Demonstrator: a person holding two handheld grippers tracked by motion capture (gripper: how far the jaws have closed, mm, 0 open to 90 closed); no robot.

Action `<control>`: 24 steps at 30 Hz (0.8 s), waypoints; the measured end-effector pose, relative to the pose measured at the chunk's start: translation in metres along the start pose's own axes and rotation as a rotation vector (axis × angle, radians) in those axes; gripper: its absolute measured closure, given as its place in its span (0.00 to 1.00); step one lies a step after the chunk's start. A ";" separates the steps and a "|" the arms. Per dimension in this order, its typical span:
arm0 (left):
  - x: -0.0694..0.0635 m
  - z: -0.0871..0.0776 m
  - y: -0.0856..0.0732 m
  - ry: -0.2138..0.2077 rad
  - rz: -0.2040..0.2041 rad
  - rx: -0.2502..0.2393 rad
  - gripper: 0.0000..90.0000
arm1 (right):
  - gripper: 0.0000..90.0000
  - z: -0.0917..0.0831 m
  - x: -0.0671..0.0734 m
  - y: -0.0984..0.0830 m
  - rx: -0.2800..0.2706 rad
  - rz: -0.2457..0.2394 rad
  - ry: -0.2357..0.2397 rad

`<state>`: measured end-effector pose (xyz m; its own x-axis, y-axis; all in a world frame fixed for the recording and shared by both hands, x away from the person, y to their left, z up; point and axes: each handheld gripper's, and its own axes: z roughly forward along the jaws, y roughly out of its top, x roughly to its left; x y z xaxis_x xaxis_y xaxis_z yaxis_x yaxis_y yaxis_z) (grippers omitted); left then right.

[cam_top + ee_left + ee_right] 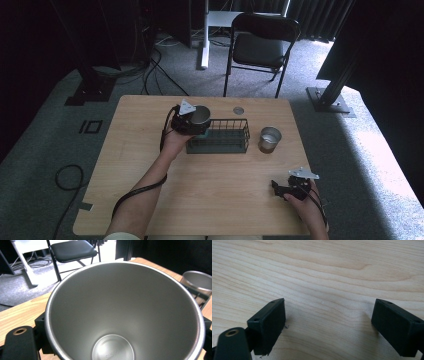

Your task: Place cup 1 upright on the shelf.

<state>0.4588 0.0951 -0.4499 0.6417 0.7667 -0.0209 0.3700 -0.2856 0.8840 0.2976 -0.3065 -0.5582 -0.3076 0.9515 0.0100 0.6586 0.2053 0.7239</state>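
My left tool (192,121) grips the steel cup (201,116) above the wire basket (220,136); catching its rim could tip it. My right tool (287,187) stands wide.

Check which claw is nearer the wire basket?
Left. The left claw holds a steel cup at the left end of the wire basket. The right claw sits open on the table's near right corner, well off.

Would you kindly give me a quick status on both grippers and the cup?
Left hand-held gripper shut on steel cup, at left end of wire basket. Right hand-held gripper open, empty. Second cup stands beside basket.
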 end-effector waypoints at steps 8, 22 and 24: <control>0.000 0.005 -0.007 -0.013 0.018 0.031 0.16 | 0.13 0.000 0.000 0.000 0.000 0.000 0.000; 0.000 0.007 -0.009 0.000 0.005 0.055 0.05 | 0.13 0.000 0.000 0.000 0.000 0.000 0.000; 0.000 0.007 -0.009 -0.025 0.008 0.064 0.01 | 0.13 0.000 0.000 0.000 0.000 0.000 0.000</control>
<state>0.4602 0.0931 -0.4607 0.6613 0.7496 -0.0266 0.4065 -0.3284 0.8526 0.2976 -0.3065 -0.5582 -0.3075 0.9515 0.0100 0.6587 0.2052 0.7239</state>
